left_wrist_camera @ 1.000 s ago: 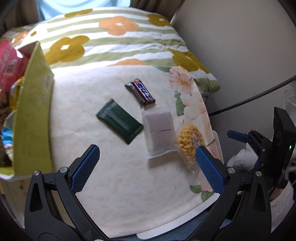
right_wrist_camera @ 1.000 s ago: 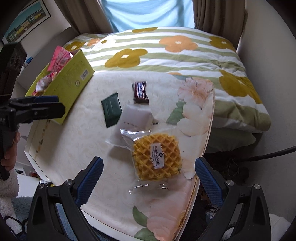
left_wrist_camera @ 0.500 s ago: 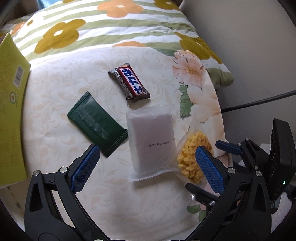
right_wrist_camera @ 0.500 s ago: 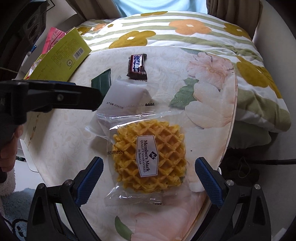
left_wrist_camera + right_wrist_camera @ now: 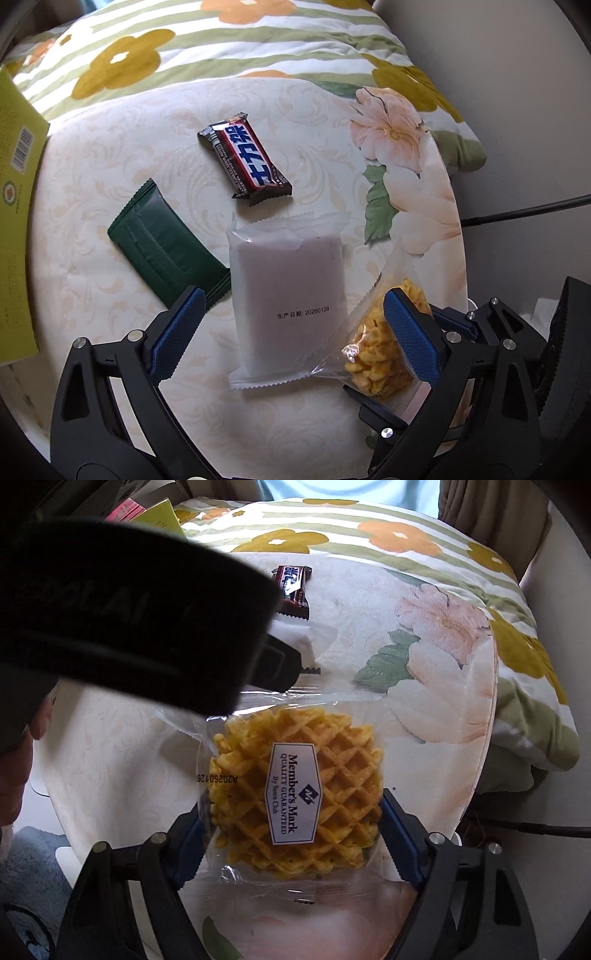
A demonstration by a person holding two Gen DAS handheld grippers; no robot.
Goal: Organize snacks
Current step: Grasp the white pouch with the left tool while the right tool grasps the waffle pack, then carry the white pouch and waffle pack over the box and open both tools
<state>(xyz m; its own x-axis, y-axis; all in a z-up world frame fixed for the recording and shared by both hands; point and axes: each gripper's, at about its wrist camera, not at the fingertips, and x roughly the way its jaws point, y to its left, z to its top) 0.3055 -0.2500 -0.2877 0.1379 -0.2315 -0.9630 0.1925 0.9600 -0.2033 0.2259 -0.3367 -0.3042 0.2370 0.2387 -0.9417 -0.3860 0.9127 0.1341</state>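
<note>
A pale frosted snack packet (image 5: pixel 288 291) lies on the cream tabletop between the fingers of my open left gripper (image 5: pixel 295 332). A dark green packet (image 5: pixel 166 251) lies to its left and a dark chocolate bar (image 5: pixel 245 158) behind it. A waffle in a clear wrapper (image 5: pixel 295 794) sits between the blue pads of my right gripper (image 5: pixel 291 838), which stands open around it; it also shows in the left wrist view (image 5: pixel 376 350). The left gripper's black body (image 5: pixel 122 609) hides the pale and green packets in the right wrist view.
A yellow-green box (image 5: pixel 14 229) stands at the table's left edge. A flowered, striped quilt (image 5: pixel 229 48) lies behind the table. The table's right edge (image 5: pixel 487 716) drops off near the waffle. A black cable (image 5: pixel 524 210) runs at the right.
Both grippers have moved forward and down. The left now straddles the pale packet; the right now has the waffle between its pads, its fingers closer together than before.
</note>
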